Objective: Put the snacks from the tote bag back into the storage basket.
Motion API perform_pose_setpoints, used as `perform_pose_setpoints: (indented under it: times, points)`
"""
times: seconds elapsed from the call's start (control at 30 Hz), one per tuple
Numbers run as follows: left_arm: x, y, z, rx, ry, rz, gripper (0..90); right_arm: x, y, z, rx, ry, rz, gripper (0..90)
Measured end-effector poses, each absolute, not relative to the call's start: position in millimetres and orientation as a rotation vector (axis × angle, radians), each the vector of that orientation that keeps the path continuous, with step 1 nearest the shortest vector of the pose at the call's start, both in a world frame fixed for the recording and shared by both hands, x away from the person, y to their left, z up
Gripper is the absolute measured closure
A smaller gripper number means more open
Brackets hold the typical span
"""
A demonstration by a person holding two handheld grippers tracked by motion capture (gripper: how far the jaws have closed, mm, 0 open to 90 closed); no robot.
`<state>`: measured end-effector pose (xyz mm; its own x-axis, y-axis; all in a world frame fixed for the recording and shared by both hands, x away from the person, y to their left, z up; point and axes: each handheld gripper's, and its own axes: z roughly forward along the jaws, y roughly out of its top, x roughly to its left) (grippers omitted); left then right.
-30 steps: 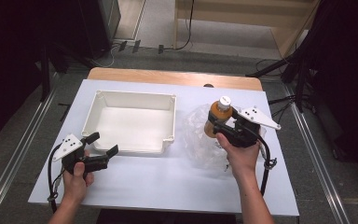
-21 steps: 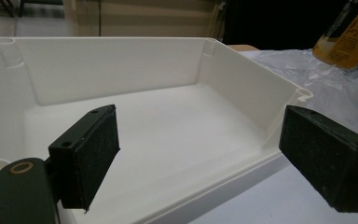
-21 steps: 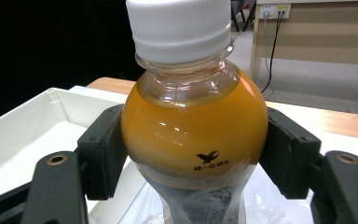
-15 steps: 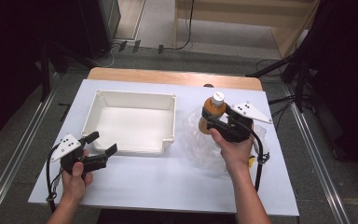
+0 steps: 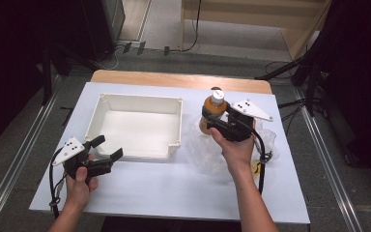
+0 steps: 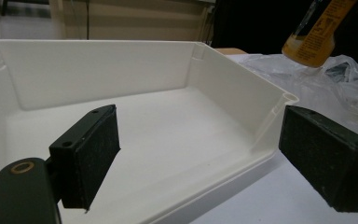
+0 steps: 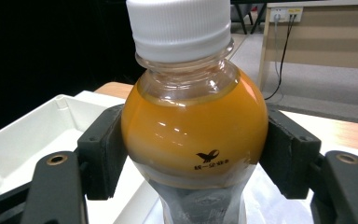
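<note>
One white table (image 5: 174, 193) under everything, wooden strip along the far edge. On it, left of middle, white tub (image 5: 137, 126), open at the top, nothing inside. Right of the tub, crumpled clear plastic bag (image 5: 207, 154) lying flat. Above the bag, right gripper (image 5: 215, 121), jaws clamped on an orange drink bottle (image 5: 212, 110), pads pressed against both sides of the bulge below the white cap; bottle upright, lifted off the table, just beside the tub's right wall. Near the tub's front left corner, left gripper (image 5: 107, 148), jaws wide apart, nothing between them, aimed across the tub's near rim
</note>
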<state>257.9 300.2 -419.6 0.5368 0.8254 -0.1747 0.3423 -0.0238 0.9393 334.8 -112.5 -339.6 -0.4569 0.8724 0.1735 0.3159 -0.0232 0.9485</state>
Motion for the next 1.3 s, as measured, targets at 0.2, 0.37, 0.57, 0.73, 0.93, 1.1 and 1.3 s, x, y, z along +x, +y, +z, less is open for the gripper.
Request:
perform_pose_setpoints:
  times: [0.2, 0.37, 0.57, 0.73, 0.93, 1.1, 1.3]
  points:
    - [257.1, 302.7, -419.9, 1.614, 1.021, 0.514, 12.5, 338.0, -104.7, -339.5, 1.236, 1.78, 1.498, 31.2]
    - [256.2, 302.4, -419.6, 1.61, 1.02, 0.519, 12.8, 339.4, -97.3, -339.0, 1.226, 1.79, 1.502, 31.2]
    - [255.1, 302.5, -419.2, 1.612, 1.012, 0.518, 13.1, 340.8, -91.3, -338.0, 1.219, 1.795, 1.509, 31.2]
    - [255.0, 302.3, -419.3, 1.615, 1.01, 0.517, 13.2, 342.9, -87.1, -338.0, 1.215, 1.794, 1.515, 31.1]
    - [255.1, 302.1, -419.4, 1.617, 1.01, 0.516, 13.3, 344.0, -81.1, -338.7, 1.211, 1.804, 1.518, 31.2]
    - [254.7, 301.9, -419.1, 1.617, 1.01, 0.522, 13.3, 345.7, -76.5, -340.1, 1.209, 1.81, 1.519, 31.2]
    - [254.4, 300.9, -419.0, 1.622, 1.006, 0.523, 13.3, 347.0, -71.2, -340.8, 1.208, 1.818, 1.521, 31.1]
